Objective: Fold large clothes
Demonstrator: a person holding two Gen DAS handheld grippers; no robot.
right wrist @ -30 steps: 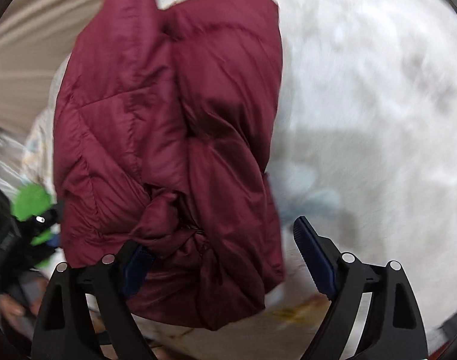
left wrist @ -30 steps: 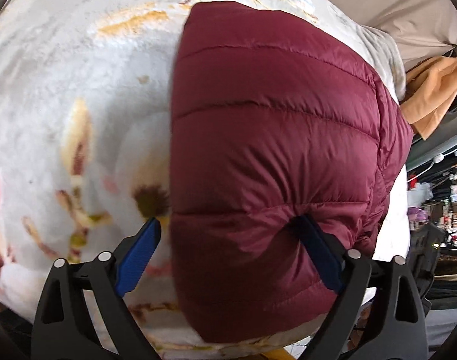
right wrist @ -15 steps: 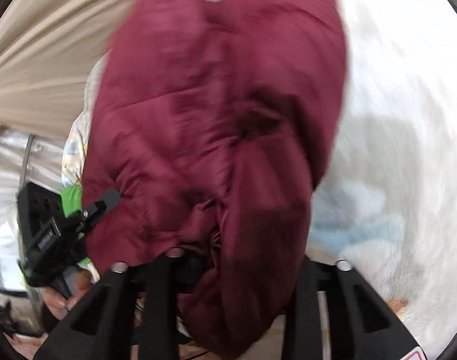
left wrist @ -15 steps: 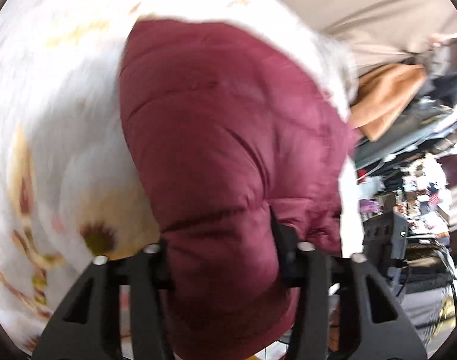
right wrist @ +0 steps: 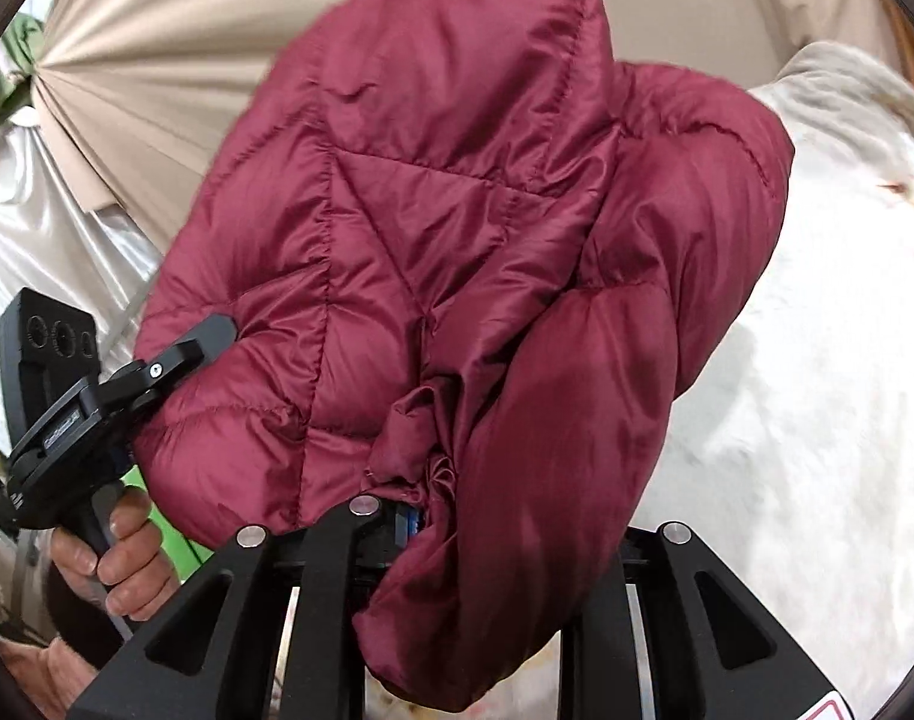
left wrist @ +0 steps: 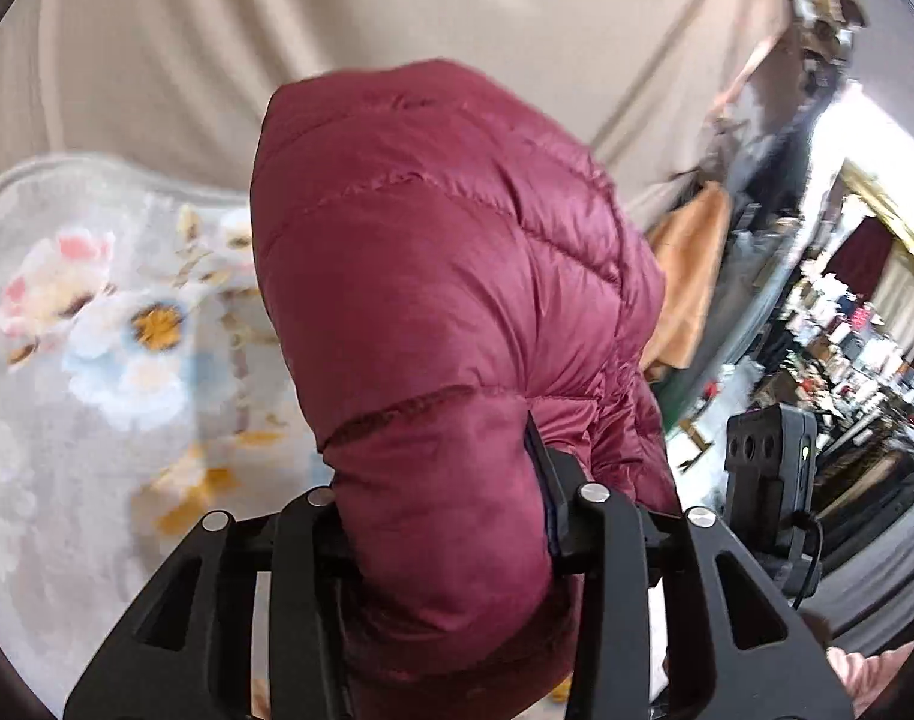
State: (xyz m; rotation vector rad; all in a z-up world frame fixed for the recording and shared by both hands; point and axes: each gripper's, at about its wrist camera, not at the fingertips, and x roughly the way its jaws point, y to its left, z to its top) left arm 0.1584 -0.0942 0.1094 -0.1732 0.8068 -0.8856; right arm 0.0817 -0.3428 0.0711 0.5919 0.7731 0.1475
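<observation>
Both grippers pinch the puffy red jacket (left wrist: 451, 300) and hold it up above the flowery blanket (left wrist: 97, 330). The left gripper (left wrist: 445, 510) squeezes one bunched edge between its jaws. The right gripper (right wrist: 493, 534) squeezes another thick fold. A hand (right wrist: 121, 564) holds the left gripper's handle.

You had one maroon quilted puffer jacket (left wrist: 457, 276) to count, and two tongs: the left tongs (left wrist: 439, 516) and the right tongs (right wrist: 493, 534). One floral blanket (left wrist: 97, 324) lay beneath, one beige curtain (left wrist: 277, 18) hung behind, and one orange garment (left wrist: 688, 276) showed beside it.
</observation>
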